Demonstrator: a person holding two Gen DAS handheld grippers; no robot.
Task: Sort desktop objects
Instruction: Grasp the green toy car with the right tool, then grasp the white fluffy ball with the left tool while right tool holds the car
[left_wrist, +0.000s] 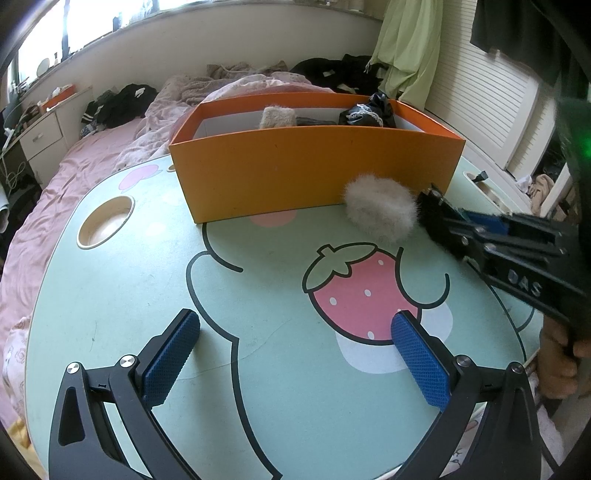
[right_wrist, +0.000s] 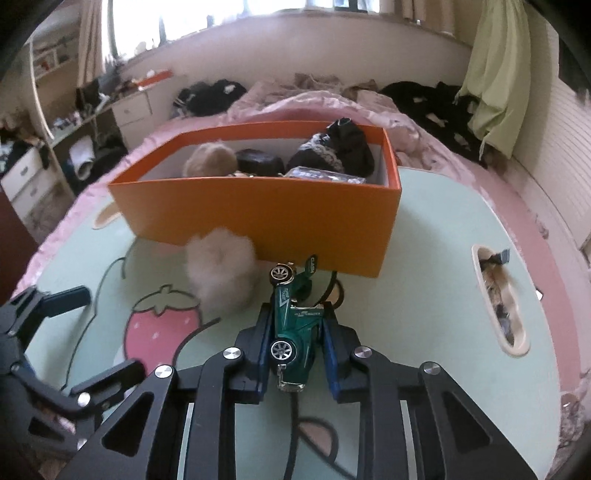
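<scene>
An orange box (left_wrist: 314, 173) stands at the far side of the mint table (left_wrist: 258, 295); it also shows in the right wrist view (right_wrist: 258, 218), with a tan fluffy item, dark pouches and a packet inside. A cream fluffy ball (left_wrist: 380, 208) (right_wrist: 221, 277) lies on the table in front of the box. My right gripper (right_wrist: 294, 321) is shut on a green toy car (right_wrist: 295, 325), held above the table beside the ball; it shows in the left wrist view (left_wrist: 428, 206) too. My left gripper (left_wrist: 295, 332) is open and empty over the strawberry picture (left_wrist: 362, 291).
The table has a round cup recess (left_wrist: 105, 221) at the left and an oval slot (right_wrist: 498, 299) at the right holding small items. A bed with pink bedding (left_wrist: 74, 166) and dark clothes lies behind the table. Drawers (right_wrist: 29, 177) stand at the far left.
</scene>
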